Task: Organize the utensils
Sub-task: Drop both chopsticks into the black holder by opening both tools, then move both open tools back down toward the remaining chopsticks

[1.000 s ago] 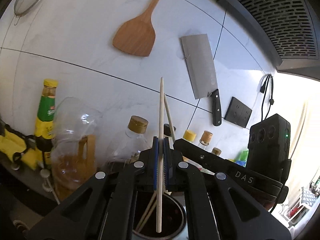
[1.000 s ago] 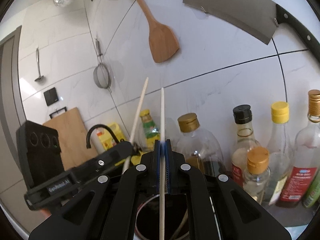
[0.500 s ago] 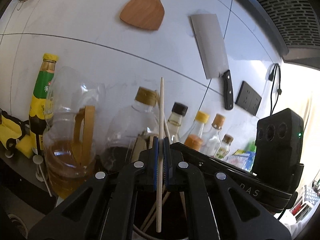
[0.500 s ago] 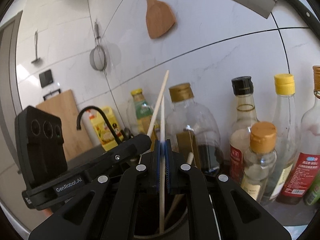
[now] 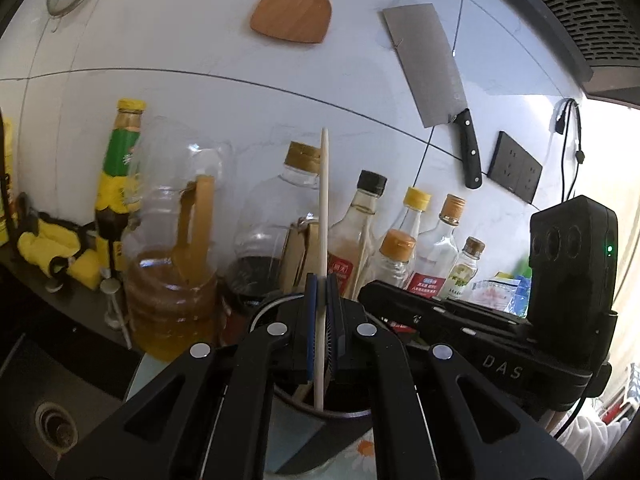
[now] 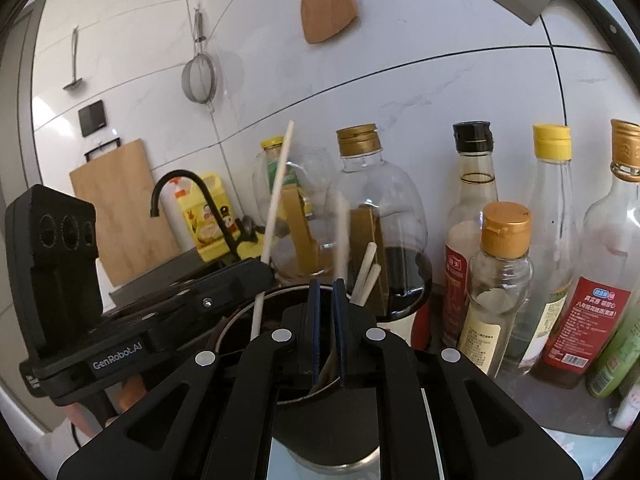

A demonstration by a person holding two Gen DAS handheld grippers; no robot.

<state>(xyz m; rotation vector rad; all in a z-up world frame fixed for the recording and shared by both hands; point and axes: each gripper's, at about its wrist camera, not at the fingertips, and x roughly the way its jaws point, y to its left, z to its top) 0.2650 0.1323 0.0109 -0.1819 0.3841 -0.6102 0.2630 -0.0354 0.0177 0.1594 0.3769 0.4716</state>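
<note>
Right tongs [image 6: 325, 292] released chopstick [image 6: 341, 236], blurred; left tongs [image 5: 320, 292] still gripping.

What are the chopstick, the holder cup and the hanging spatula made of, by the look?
Chopstick: pale, matte, uniform cream, likely bamboo or light wood; plastic not ruled out.
Holder cup: dark body with a thin shiny rim, probably metal or glazed; unclear.
Spatula: warm brown with a smooth matte face, looks like wood.

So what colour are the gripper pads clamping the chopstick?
Blue pads, clearest in the left wrist view.
</note>
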